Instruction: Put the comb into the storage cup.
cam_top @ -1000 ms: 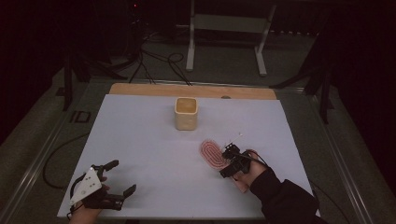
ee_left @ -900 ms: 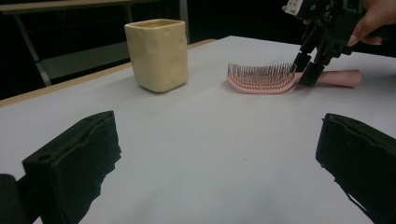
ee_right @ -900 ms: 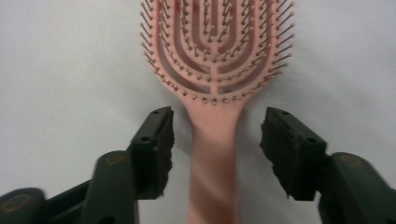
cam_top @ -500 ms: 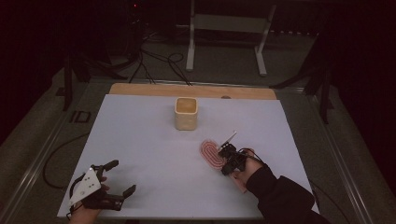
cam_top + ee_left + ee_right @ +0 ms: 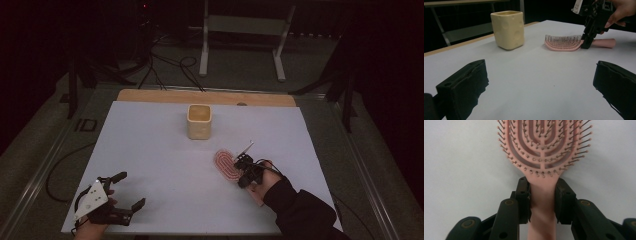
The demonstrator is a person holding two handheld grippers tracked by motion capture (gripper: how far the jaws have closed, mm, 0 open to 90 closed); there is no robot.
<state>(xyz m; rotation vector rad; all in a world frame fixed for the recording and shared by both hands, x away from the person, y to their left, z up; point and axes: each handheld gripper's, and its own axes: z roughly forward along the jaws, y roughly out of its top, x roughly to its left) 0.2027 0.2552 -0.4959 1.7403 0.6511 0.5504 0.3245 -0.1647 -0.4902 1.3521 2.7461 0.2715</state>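
Two black jaws pinch the pink bristled hairbrush [image 5: 541, 157].

cup [image 5: 199, 121] behind hairbrush [image 5: 226, 164], both on table [image 5: 150, 150]

A dim lab or recording studio: a white-covered surface [image 5: 165, 165] stands on grey floor, black cables [image 5: 167, 62] trail behind it, beside a metal stand's legs [image 5: 240, 40].
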